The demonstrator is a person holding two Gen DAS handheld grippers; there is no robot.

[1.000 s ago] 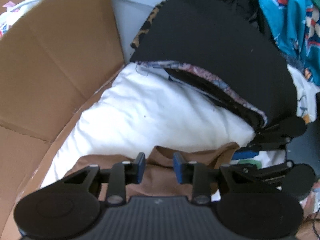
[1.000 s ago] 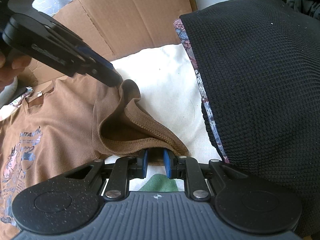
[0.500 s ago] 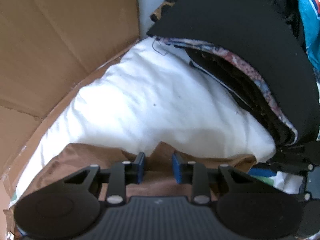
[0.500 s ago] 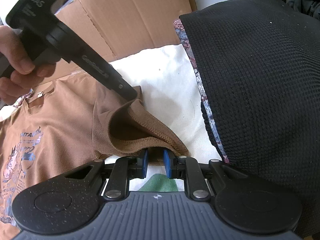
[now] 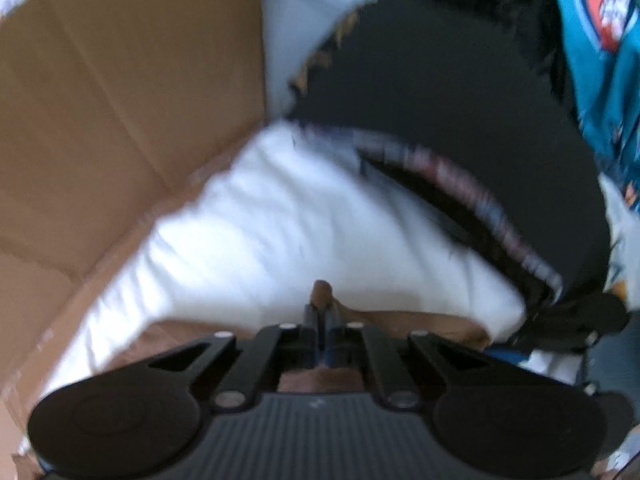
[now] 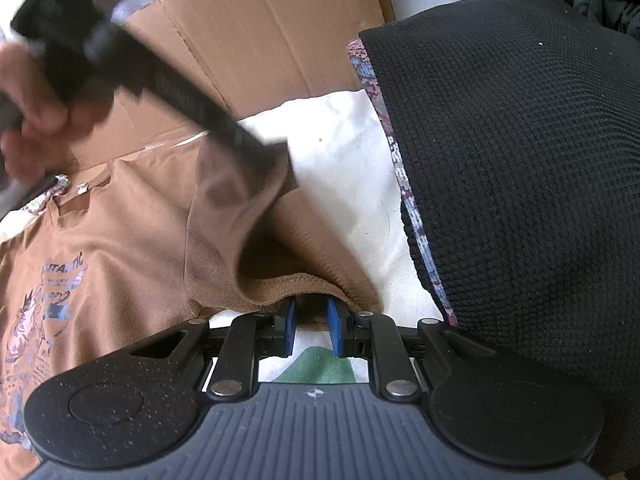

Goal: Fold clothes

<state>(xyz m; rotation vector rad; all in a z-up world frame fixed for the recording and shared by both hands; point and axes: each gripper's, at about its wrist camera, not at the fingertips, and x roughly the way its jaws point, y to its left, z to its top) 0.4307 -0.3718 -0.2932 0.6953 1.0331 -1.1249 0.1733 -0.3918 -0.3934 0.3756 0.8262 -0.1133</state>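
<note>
Brown cotton T-shirt with a blue-and-pink chest print (image 6: pixel 120 248) lies spread on a white padded cushion (image 6: pixel 340 152), collar toward the cardboard flap (image 6: pixel 260 32) at the back. Its sleeve edge is bunched up into a raised fold near the middle of the right wrist view.

Left gripper (image 5: pixel 320 312): jaws clamped together, a small tuft of the brown fabric pinched and poking out past the tips. Left wrist view is motion-blurred, so how much cloth is caught is hard to judge. In the right wrist view the same tool reaches in from upper left, a hand (image 6: pixel 28 120) on its handle, its tip at the top of the raised fold.

Right gripper (image 6: pixel 312 326): blue pads partly apart, with the hemmed edge of the sleeve lying between them. Cloth looks held there, though I cannot see whether both pads truly press on it.

Black knit garment with a patterned trim (image 6: pixel 520 180) is stacked to the right, just beside the shirt; a teal printed fabric (image 5: pixel 600 60) sits further off in the left view.

Step in hand, as I read it: securing two points along the sleeve side before folding it inward.

Next move likely calls for:
- lifting both pinches together, keeping the edge taut between them
- carrying the sleeve over the printed front
- staying clear of the black stack on the right

Risk: the thin pinch at the left could slip.
</note>
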